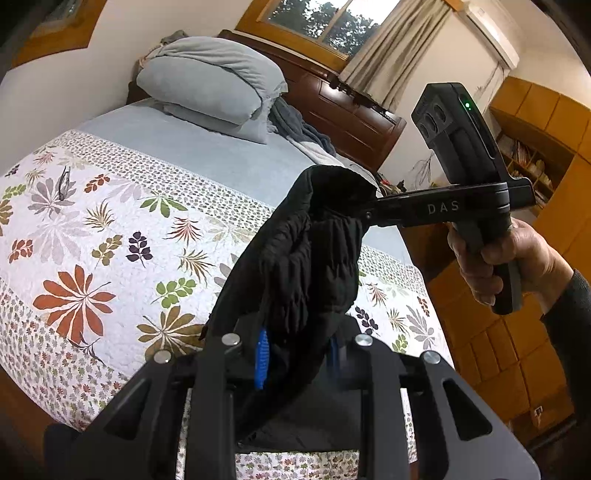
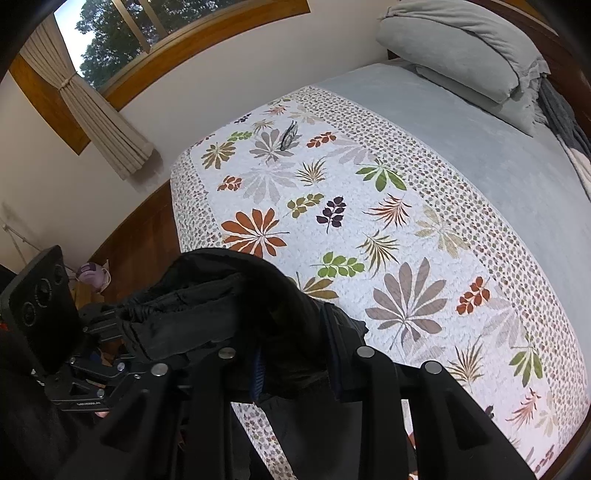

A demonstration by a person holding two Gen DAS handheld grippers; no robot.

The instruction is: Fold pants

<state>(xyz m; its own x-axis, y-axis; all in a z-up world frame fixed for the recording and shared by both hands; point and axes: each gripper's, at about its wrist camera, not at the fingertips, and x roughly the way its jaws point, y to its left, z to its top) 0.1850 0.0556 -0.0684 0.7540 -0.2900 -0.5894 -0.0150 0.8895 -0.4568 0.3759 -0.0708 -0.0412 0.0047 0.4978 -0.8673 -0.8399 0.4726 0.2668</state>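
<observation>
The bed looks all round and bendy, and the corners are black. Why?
In the left wrist view the fisheye lens bulges the bed and darkens the corners; the window glares bright. In the right wrist view the bed's edge curves too, and the black pants show hardly any detail.

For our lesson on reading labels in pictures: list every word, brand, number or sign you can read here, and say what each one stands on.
"DAS": white letters on the black arm of the right gripper, seen from the left wrist view.
Small white print on the black frame of the left gripper, seen from the right wrist view: too small and blurred to read.
Nothing else bears readable text.
</observation>
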